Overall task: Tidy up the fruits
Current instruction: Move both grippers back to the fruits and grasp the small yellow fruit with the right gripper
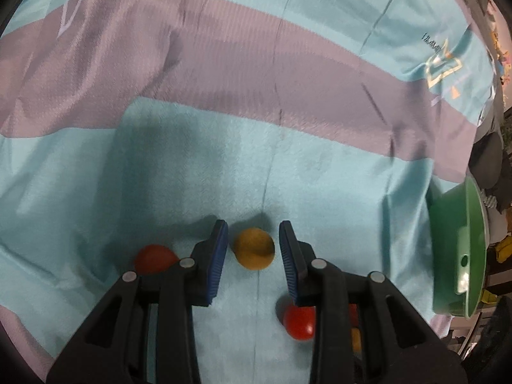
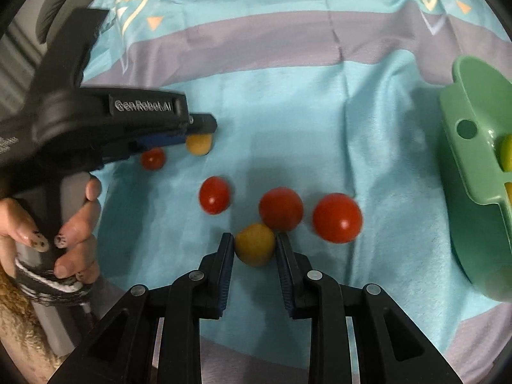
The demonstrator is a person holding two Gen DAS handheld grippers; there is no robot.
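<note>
Between the pads of your right tool [image 2: 254,246] sits a yellow fruit [image 2: 255,244], jaws open, ungripped. Left tool [image 1: 253,244] likewise straddles another yellow fruit [image 1: 253,249]. Next: close, carry to green basket [image 2: 460,147] rightward.

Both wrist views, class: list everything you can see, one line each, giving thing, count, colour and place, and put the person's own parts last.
Round red tomatoes: four, red; small one by the left gripper, the others in a row mid-cloth.
Round yellow-orange fruits on the cloth: two; one between the right gripper's fingers, one between the left gripper's fingers.
Green plastic basket: one, right edge of the cloth; yellow fruit pieces inside, count unclear.
Turquoise cloth with grey-purple stripes: one, under everything.
Left gripper: black with blue pads, jaws open around a yellow fruit.
Right gripper: same build, jaws close beside the yellow fruit, grip unclear.
Person's left hand: holds the left gripper's grey handle.
</note>
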